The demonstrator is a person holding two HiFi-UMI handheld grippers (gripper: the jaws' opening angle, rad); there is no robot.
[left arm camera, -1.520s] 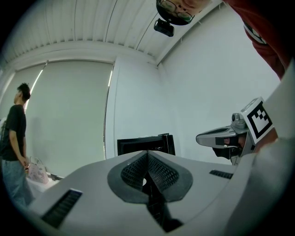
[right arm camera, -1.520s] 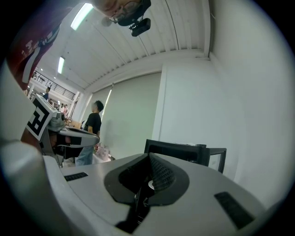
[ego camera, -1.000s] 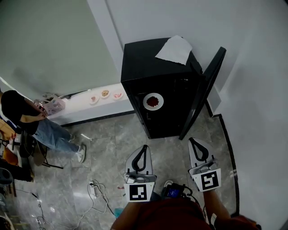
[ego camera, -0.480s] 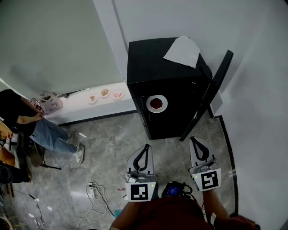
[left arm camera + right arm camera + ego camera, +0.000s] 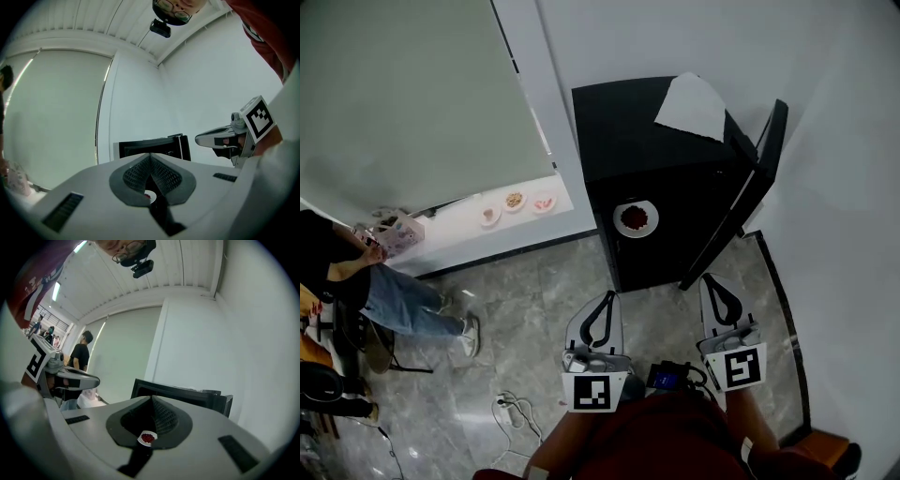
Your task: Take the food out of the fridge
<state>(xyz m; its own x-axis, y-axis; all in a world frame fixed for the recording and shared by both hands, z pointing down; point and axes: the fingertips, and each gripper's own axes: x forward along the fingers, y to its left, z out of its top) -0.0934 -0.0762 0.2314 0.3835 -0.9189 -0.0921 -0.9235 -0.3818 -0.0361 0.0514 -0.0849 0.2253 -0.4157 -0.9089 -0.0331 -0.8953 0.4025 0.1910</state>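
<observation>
First, left claw (image 5: pixel 607 300): held low over the floor in front of the person's body, jaws closed tip to tip (image 5: pixel 150 156), gripping nothing.
Right claw (image 5: pixel 710 281): beside it and well apart from it, jaws likewise pressed together (image 5: pixel 152 398) and holding nothing.
Floor (image 5: pixel 534 300): grey stone tile; only this lies between the claws and the fridge front.
Cable (image 5: pixel 517 410): loose coils on the tile to the left of the left claw.
Door (image 5: pixel 748 192): swung open on the fridge's right side, its lower edge near the right claw and beyond it.
Fridge (image 5: pixel 628 131): black and upright with its long axis vertical, standing in the corner of the white walls, open front facing the claws.
Plate (image 5: pixel 621 221): white and round, lying flat on a shelf inside the fridge, so it has no long axis; both claw views show it through the loop of the jaws.
Food (image 5: pixel 636 217): a dark red heap in the middle of the plate.
Paper (image 5: pixel 694 105): a white sheet lying on the fridge top, towards its right rear.
Ledge (image 5: pixel 450 234): low and white, left of the fridge, with three small dishes (image 5: pixel 515 200) in a row.
Seated person (image 5: pixel 384 291): far left, by the ledge's end.
</observation>
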